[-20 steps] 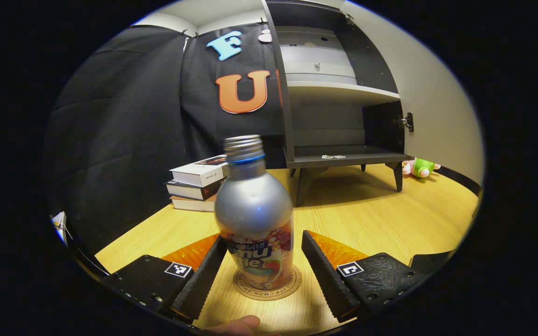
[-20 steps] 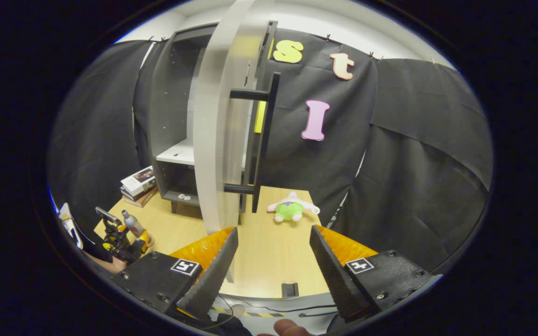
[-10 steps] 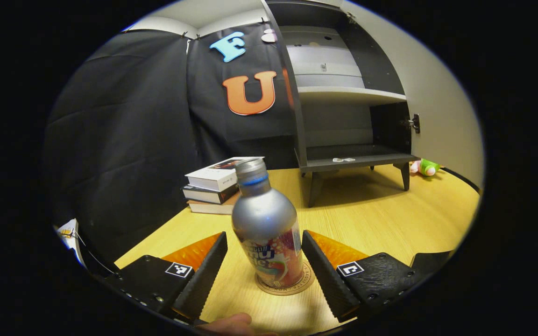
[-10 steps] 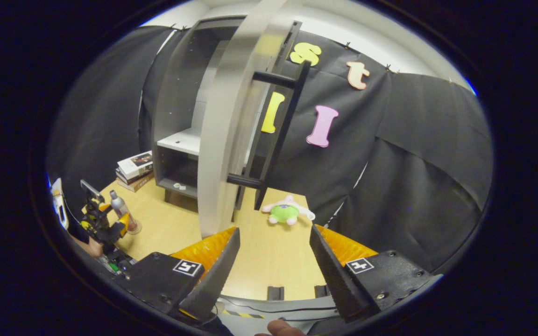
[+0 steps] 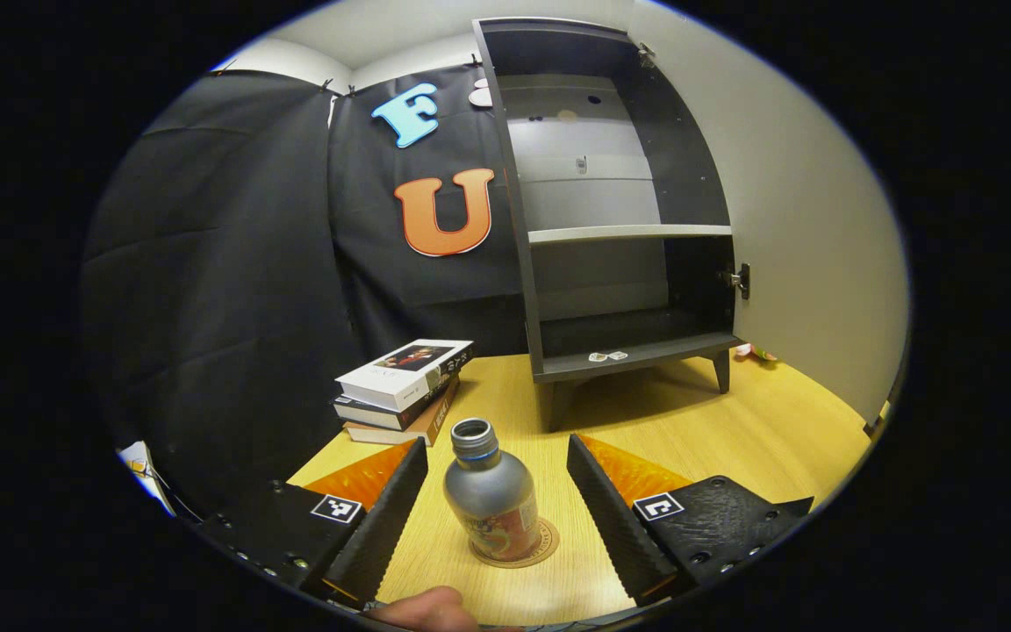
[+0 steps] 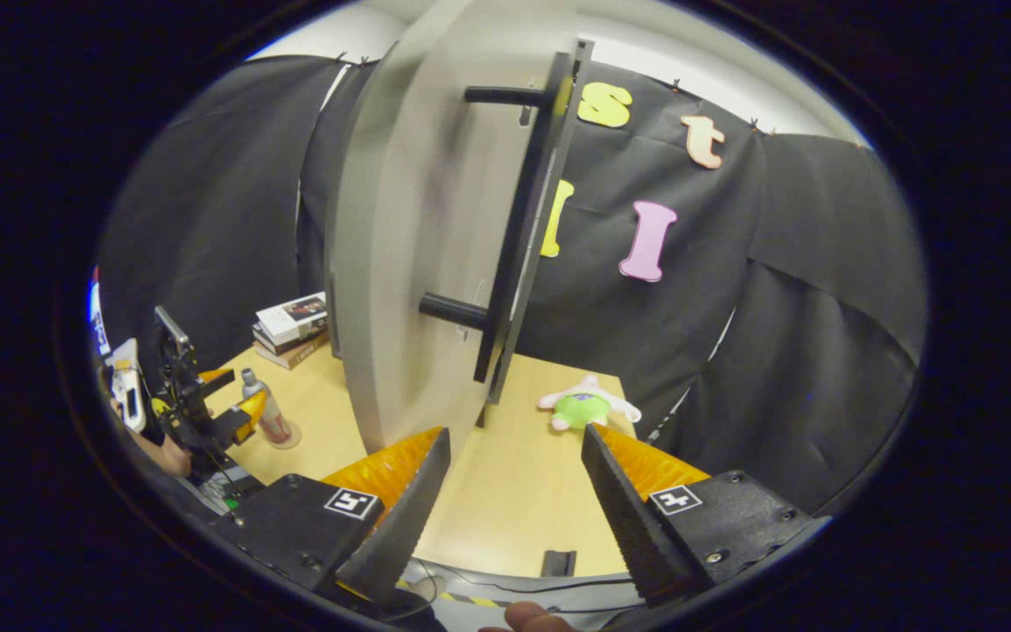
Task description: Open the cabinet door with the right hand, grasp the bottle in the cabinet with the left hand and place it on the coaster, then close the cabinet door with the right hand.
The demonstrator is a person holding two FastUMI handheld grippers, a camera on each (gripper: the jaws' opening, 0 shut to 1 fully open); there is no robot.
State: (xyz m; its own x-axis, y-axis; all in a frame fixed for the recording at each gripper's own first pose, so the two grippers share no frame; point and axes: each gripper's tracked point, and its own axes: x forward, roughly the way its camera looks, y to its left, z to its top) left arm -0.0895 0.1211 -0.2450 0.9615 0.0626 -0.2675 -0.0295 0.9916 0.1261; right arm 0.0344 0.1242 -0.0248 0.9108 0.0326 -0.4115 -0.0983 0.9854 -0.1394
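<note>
Pale wood surface (image 5: 716, 439), black cloth walls all round, and the cabinet (image 5: 620, 219) stands toward the far edge with its inside open to the left gripper view. Shelf (image 5: 628, 233) across the middle, two small pale bits on the cabinet floor, too small to name. A stack of books (image 5: 400, 391) sits just left of the cabinet by the far-left edge.

Left gripper (image 5: 497, 505), jaws spread wide, gripping nothing. The bottle (image 5: 490, 505) stands upright on the round coaster (image 5: 543, 546) between them, a clear gap on each side. Silver body, cap off, a printed band low down; ring lettering on the coaster is too small and half hidden to read.

Right gripper (image 6: 514, 491), jaws also wide apart and empty, low in front of the door (image 6: 418, 254), whose dark bar handle (image 6: 519, 237) runs top to bottom just ahead. A green plush toy (image 6: 584, 408) lies by the far-right edge. Off left in the right gripper view, the bottle on its coaster by the other gripper.
</note>
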